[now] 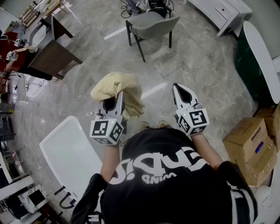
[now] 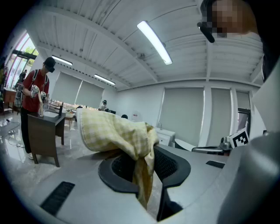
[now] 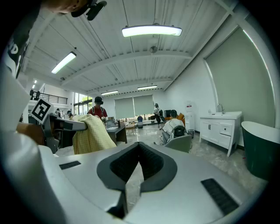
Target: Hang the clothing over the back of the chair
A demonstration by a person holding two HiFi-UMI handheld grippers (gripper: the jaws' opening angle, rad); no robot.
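Note:
A pale yellow checked garment (image 1: 117,89) is bunched over the front of my left gripper (image 1: 117,99), which is shut on it. In the left gripper view a fold of the garment (image 2: 114,133) hangs down between the pads of that gripper (image 2: 146,162). My right gripper (image 1: 177,89) is held level beside it with its tips together and nothing between them; in its own view the right gripper (image 3: 139,145) is shut. The grey chair (image 1: 151,23) stands ahead on the floor, well beyond both grippers, with its back towards me. It also shows small in the right gripper view as the chair (image 3: 180,142).
A dark wooden desk (image 1: 53,54) stands at the far left, with a person in red (image 2: 34,93) beside it. A white tub-like unit (image 1: 69,153) is at my lower left. Cardboard boxes (image 1: 251,144) and a dark green bathtub (image 1: 253,61) are on the right, and a white cabinet (image 1: 218,12) beyond.

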